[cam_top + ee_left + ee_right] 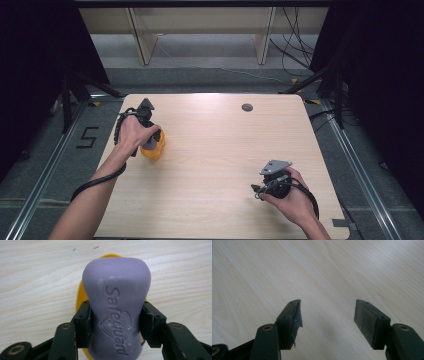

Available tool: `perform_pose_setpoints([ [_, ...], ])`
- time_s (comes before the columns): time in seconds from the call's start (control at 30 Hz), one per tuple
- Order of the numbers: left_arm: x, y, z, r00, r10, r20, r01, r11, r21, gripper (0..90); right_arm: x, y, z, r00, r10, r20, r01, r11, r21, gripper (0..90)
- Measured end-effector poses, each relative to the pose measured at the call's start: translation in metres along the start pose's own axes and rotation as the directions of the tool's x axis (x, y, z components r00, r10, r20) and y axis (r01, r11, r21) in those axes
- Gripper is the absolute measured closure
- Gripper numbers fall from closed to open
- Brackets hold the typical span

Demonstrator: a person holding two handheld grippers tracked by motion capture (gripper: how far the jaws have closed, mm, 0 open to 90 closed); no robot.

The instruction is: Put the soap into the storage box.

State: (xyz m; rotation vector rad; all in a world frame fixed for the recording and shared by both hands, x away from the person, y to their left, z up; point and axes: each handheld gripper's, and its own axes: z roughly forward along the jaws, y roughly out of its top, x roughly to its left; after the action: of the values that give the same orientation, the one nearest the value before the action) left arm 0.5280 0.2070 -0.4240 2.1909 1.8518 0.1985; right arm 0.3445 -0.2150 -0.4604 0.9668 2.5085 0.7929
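Note:
A purple soap bar stamped "Safeguard" is clamped at its narrow waist between the two black jaws of my left gripper. Under and behind the bar lies a yellow soap dish, and whether the bar touches it I cannot tell. From above, the left gripper is at the table's left side, with the soap bar and the yellow dish just below the hand. My right gripper stands open over bare wood, nothing between its jaws. It sits at the table's near right.
The light wooden table has a round grey cable hole near its far edge. Metal floor rails run along both sides, and a wooden frame with loose cables stands beyond the far edge.

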Motion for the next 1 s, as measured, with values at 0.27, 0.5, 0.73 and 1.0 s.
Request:
perform_pose_setpoints([
  [0.27, 0.0, -0.001, 0.006, 1.0, -0.002, 0.001, 0.002, 0.9999, -0.01, 48.8, 0.0, 0.0, 0.0, 1.0, 0.0, -0.001, 0.0, 1.0, 0.001, 38.9],
  [0.5, 0.002, 0.0, 0.009, 1.0, 0.004, -0.008, -0.004, 1.0, -0.007, 48.8, 0.0, 0.0, 0.0, 1.0, 0.002, -0.004, -0.002, 1.0, 0.002, 38.8],
  [0.73, 0.004, 0.0, 0.013, 0.9998, 0.017, -0.006, -0.017, 0.9999, -0.003, 48.8, 0.0, 0.0, -0.001, 1.0, -0.001, -0.007, 0.001, 1.0, 0.009, 38.7],
  [1.0, 0.004, 0.0, 0.018, 0.9998, 0.021, -0.005, -0.021, 0.9998, -0.003, 48.8, 0.001, 0.0, 0.0, 0.9999, -0.001, -0.012, 0.001, 1.0, 0.015, 38.7],
])
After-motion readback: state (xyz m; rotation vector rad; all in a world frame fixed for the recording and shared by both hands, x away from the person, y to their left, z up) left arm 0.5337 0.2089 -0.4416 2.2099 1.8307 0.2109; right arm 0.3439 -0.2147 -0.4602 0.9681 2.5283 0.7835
